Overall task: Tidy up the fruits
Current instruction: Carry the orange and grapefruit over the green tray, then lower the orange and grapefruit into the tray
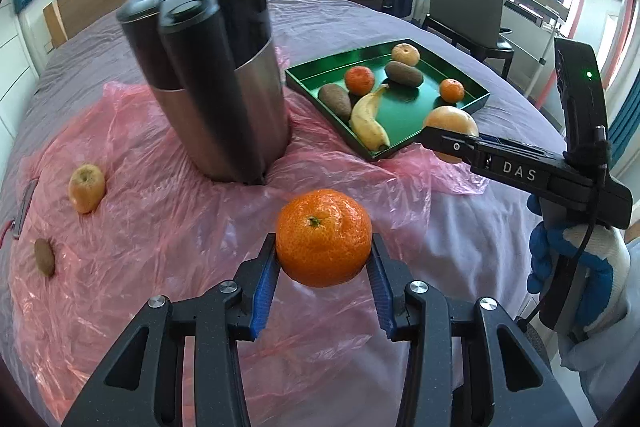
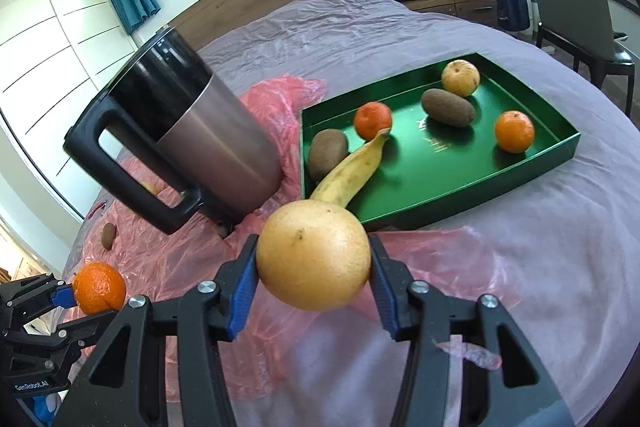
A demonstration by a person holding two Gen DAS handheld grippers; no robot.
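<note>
Left claw gripping mandarin, right claw gripping yellow fruit just short of tray edge

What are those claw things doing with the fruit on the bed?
A person is sorting fruit into the green tray. The left gripper holds a small orange tangerine, and the right gripper holds a round yellow fruit. A small apple and a brown kiwi wait on the pink plastic sheet.

A jug stands left of the tray, which holds a banana.
</note>
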